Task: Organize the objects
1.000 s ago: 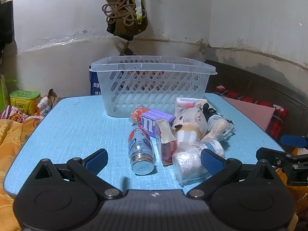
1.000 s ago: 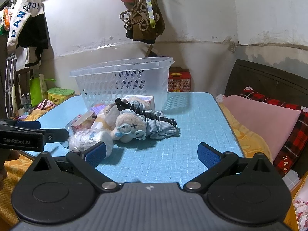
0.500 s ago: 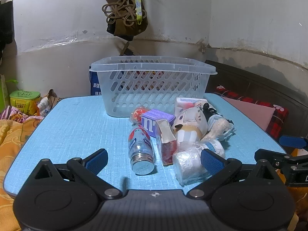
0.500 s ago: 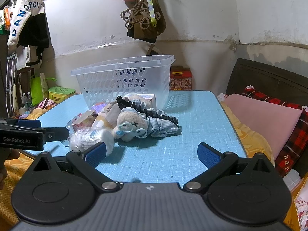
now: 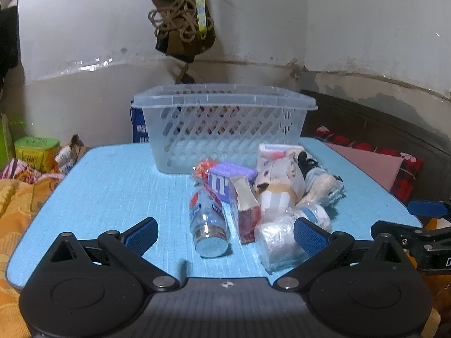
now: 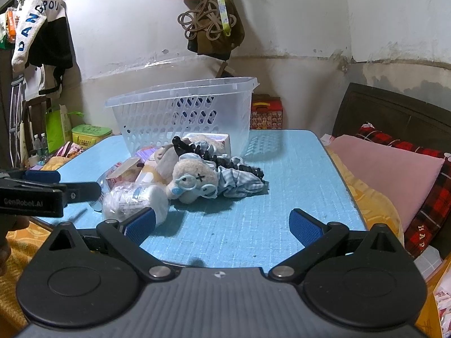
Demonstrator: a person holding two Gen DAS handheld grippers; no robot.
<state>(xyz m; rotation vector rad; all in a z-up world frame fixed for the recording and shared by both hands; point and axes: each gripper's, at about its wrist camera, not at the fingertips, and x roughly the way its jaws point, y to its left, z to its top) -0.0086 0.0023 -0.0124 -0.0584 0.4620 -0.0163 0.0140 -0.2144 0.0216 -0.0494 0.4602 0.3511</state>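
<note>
Nearest the cameras, the left tool point(image 5: 225, 232) hangs over the near edge of the light blue tabletop point(image 5: 112, 186) with its blue-padded fingers spread wide and nothing between them. The right tool point(image 6: 222, 225) is likewise wide open and empty, near the tabletop's near right corner.

Just beyond the left tool lies a small clear glass bottle with a silver cap point(image 5: 208, 222), on its side, cap toward the camera. Beside it, toward the right edge, sit a crinkled clear plastic-wrapped white roll point(image 5: 277, 239) and a torn red and cream carton point(image 5: 244, 211), the two touching.

Behind these the pile thickens around the middle of the tabletop: a purple cardboard box with white lettering point(image 5: 229, 178), a cream plush toy with blue glasses point(image 6: 191, 180), a bundle of pale blue striped cloth point(image 6: 239, 181) and a black ridged hair claw point(image 6: 214, 155), all heaped against one another.

At the far edge stands the translucent white plastic lattice basket point(image 5: 225, 129), upright. Nothing of the pile appears inside it, though its floor is hard to see through the lattice.

By that showing, the sorting has barely begun: every item is on the tabletop, none is held, and the whole heap is left to move.
</note>
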